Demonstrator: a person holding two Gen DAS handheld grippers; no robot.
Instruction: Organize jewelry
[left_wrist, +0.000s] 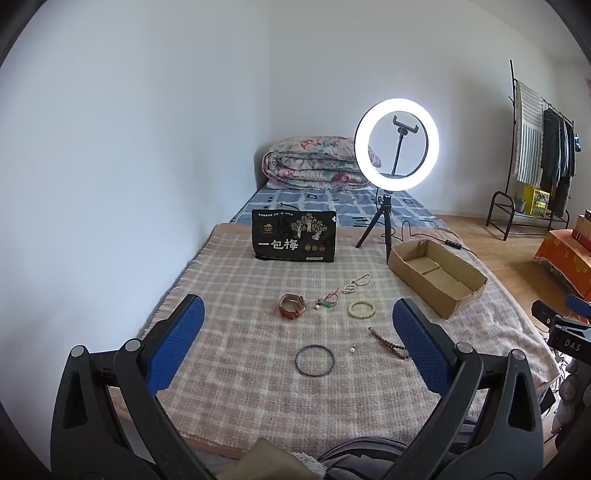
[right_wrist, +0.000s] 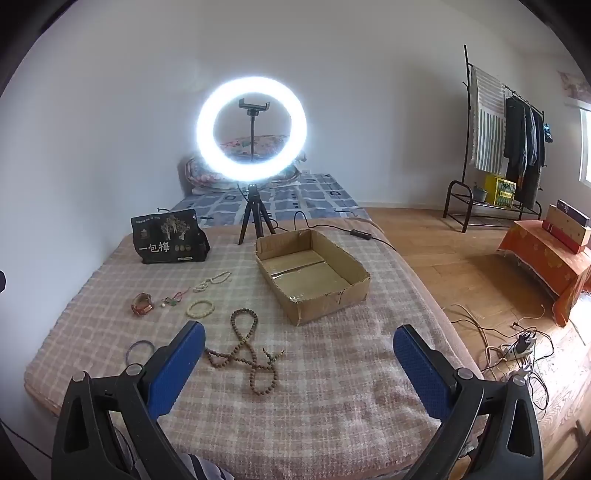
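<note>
Snagging is the chief risk: the long wooden bead mala (right_wrist: 245, 347), lying looped on the plaid blanket (right_wrist: 332, 369) just in front of the cardboard box (right_wrist: 314, 273), would likely drag or catch in the pile if pinched at one strand only. The box is empty, so nothing looks sorted yet. Left of the box, smaller pieces lie close together: brown-strap watch (left_wrist: 291, 305), pale bead bracelet (left_wrist: 362, 308), white bead strand (left_wrist: 356, 283), red-and-green cord charm (left_wrist: 327, 300); a careless pinch may take two. Nearer than the box, the thin dark ring bangle (left_wrist: 315, 360) lies flat and may slip the pads. A tiny loose bead (left_wrist: 352, 349) could get lost.

Left gripper (left_wrist: 299, 343) and right gripper (right_wrist: 299, 363): both spread fully wide, holding nothing, touching nothing, above the blanket.
</note>
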